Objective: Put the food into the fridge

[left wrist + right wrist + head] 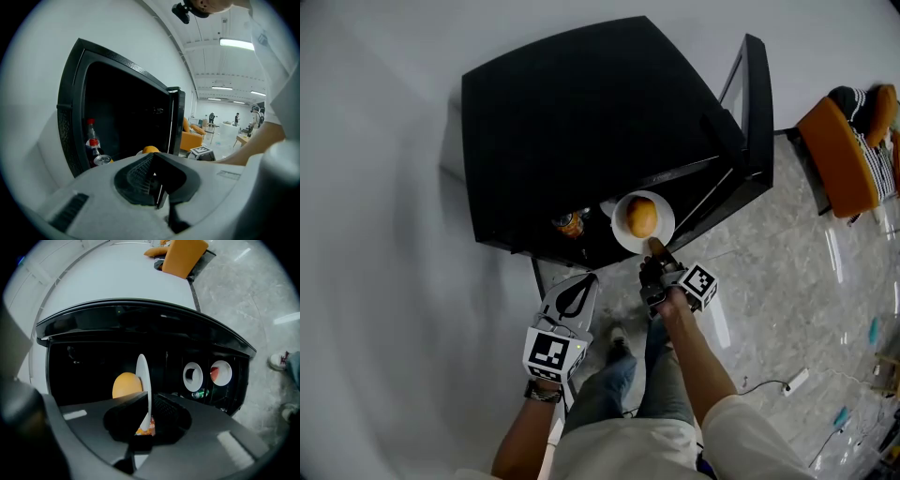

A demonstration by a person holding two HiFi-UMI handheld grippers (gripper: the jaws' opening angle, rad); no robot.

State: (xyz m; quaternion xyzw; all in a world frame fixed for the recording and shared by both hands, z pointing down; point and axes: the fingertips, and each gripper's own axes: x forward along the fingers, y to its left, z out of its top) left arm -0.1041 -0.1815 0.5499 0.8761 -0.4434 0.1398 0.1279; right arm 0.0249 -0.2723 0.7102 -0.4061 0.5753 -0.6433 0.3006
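A round orange food (641, 217) lies on a white plate (621, 240). My right gripper (658, 253) is shut on the plate's near rim and holds it at the mouth of the black fridge (581, 122), whose door (756, 103) stands open to the right. In the right gripper view the plate (143, 380) shows edge-on between the jaws, the food (125, 385) to its left, with the dark fridge interior behind. My left gripper (577, 292) hangs lower left of the plate, shut and empty; its closed jaws (157, 180) point at the fridge opening.
Inside the fridge at the left stand a cola bottle (92, 140) and a can (101, 160). The door shelf has two round white holders (192, 376). An orange chair (844, 155) stands at the right, a power strip (795, 380) lies on the floor, and the person's legs (614, 375) are below.
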